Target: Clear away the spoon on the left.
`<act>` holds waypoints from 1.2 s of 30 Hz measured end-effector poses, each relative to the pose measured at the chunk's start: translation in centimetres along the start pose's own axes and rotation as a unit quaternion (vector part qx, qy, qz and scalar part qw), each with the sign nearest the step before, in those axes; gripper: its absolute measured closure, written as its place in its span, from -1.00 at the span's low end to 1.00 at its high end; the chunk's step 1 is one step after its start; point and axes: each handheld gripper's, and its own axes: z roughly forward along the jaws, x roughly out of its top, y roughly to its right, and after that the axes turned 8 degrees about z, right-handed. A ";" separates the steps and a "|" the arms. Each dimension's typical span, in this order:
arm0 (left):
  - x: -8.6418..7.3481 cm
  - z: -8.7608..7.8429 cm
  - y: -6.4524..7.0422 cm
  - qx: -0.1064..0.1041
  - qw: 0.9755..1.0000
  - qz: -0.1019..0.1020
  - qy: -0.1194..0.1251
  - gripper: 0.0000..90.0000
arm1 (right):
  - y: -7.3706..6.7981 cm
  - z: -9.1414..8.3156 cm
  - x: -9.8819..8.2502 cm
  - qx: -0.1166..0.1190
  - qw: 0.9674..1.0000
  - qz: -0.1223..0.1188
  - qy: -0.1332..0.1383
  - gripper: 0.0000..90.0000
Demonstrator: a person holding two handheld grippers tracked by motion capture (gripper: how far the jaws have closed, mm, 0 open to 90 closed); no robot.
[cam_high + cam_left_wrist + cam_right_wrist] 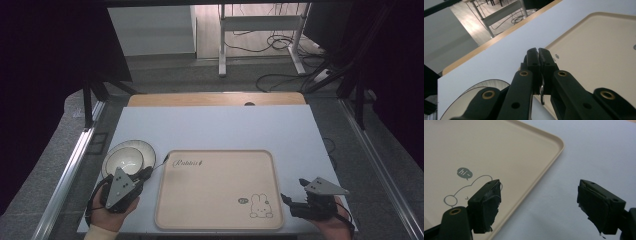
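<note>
A beige tray (210, 200) with a rabbit drawing (260, 206) lies at the middle of the white table. Left of it a pale bowl (122, 160) sits on a dark-rimmed plate (145, 148). My left gripper (148, 172) is held in a hand just in front of the bowl, pointing toward the tray's far left corner. Its jaws are shut tip to tip (539, 53) with nothing visible between the tips, over the gap between bowl (466, 102) and tray (599, 50). My right gripper (293, 191) hovers at the tray's near right corner, open and empty (541, 205), straddling the tray's edge (544, 172).
A wooden strip (215, 99) runs along the table's far edge. Beyond it stand a metal desk frame (222, 45) and loose floor cables (280, 42). Metal rails (70, 170) flank the table on both sides.
</note>
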 end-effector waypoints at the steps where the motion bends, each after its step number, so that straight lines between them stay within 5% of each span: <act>1: 0.0 0.2 0.1 -0.002 1.000 0.002 -0.002 0.99 | 0.0 0.0 0.0 0.000 1.000 0.000 0.000 -0.56; 36: 1.6 5.4 2.6 -0.040 0.998 0.037 -0.020 0.99 | -0.2 -0.2 0.1 0.000 1.000 -0.006 0.007 -0.55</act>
